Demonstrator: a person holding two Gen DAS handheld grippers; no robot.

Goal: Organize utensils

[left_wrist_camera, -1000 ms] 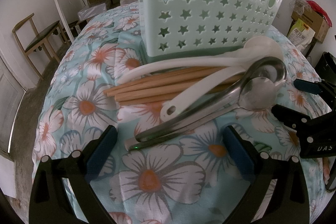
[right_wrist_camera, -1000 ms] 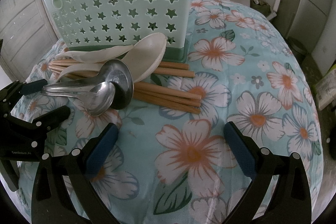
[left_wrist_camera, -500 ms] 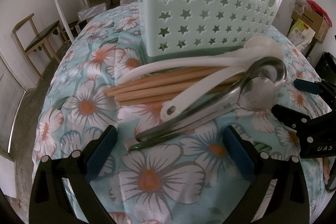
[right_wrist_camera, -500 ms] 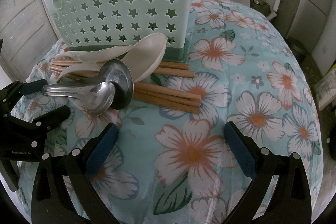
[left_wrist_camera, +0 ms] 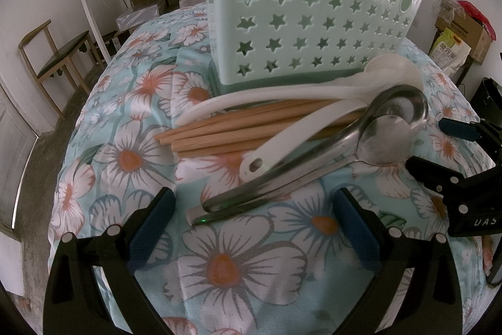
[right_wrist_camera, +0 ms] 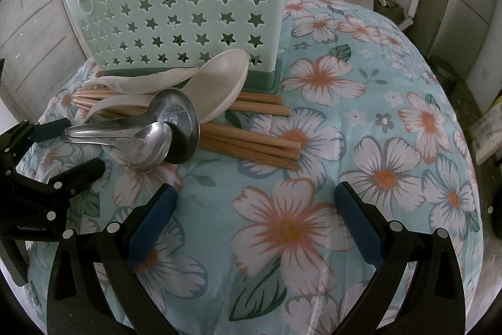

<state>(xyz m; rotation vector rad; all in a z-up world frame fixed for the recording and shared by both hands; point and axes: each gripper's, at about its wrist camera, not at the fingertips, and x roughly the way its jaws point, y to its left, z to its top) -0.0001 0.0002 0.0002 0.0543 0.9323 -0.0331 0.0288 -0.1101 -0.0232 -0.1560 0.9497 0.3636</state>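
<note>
Floral cloth (left_wrist_camera: pixel 238 269) fills the frame. Mint star-punched holder (left_wrist_camera: pixel 307 21) stands upright at top centre. Utensil pile lies just in front of its base, mid-frame: wooden chopsticks (left_wrist_camera: pixel 238 131) lowest, two white spoons (left_wrist_camera: pixel 370 83) across them, two steel spoons (left_wrist_camera: pixel 376 143) on top, bowls to the right. Left gripper (left_wrist_camera: pixel 254 225): jaws wide apart, empty, lower frame. Right gripper (right_wrist_camera: pixel 254 222): jaws apart, empty, over bare cloth.

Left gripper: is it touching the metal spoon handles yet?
Apart. In the left wrist view the left gripper is open, with floral cloth visible between its fingertips and the ends of the metal spoon handles, which lie ahead of it.
</note>
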